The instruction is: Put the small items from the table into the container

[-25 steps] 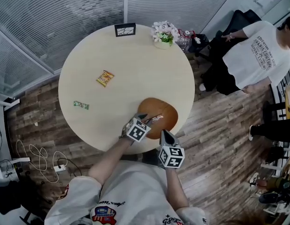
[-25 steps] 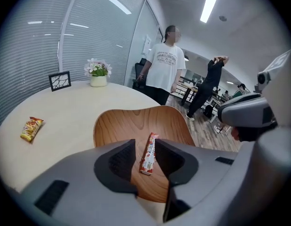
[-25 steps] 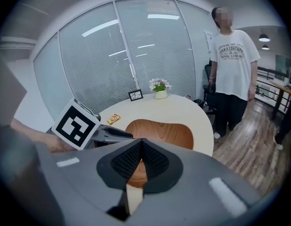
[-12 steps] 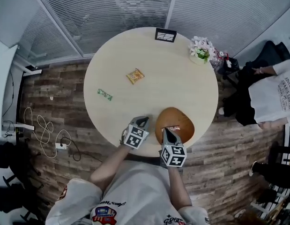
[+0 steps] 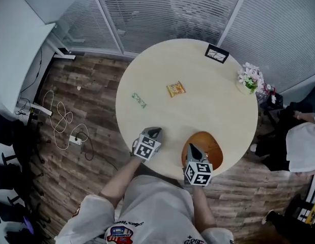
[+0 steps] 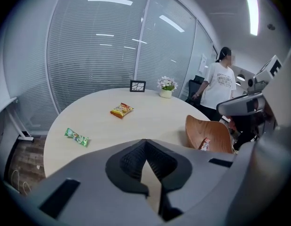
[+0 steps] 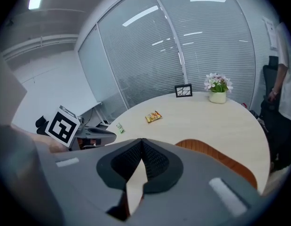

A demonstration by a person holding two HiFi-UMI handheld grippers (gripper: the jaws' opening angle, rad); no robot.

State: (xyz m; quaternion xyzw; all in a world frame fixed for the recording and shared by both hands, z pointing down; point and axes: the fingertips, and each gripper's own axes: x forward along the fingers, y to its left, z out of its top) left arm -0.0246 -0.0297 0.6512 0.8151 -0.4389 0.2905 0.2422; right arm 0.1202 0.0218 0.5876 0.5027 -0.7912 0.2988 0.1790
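On the round pale table (image 5: 208, 105) lie an orange snack packet (image 5: 175, 89) and a green candy wrapper (image 5: 139, 100), both well beyond my grippers. A brown wooden bowl (image 5: 210, 142) stands near the table's front edge; the left gripper view shows a small red-and-white packet (image 6: 205, 144) inside it. My left gripper (image 5: 156, 131) is shut and empty, left of the bowl above the table edge. Also shut and empty, my right gripper (image 5: 191, 147) hangs over the bowl's near rim. The right gripper view shows the orange packet (image 7: 153, 117), the green wrapper (image 7: 120, 127) and the bowl (image 7: 216, 157).
A small black picture frame (image 5: 217, 54) and a pot of flowers (image 5: 250, 78) stand at the table's far side. A person in a white shirt (image 6: 220, 86) stands beyond the table to the right. Cables and a power strip (image 5: 76, 136) lie on the wooden floor at left.
My left gripper has drawn away leftwards from above the bowl, leaving the small packet inside it. The right gripper has shifted over the bowl's near rim. The head view has swung to the left.
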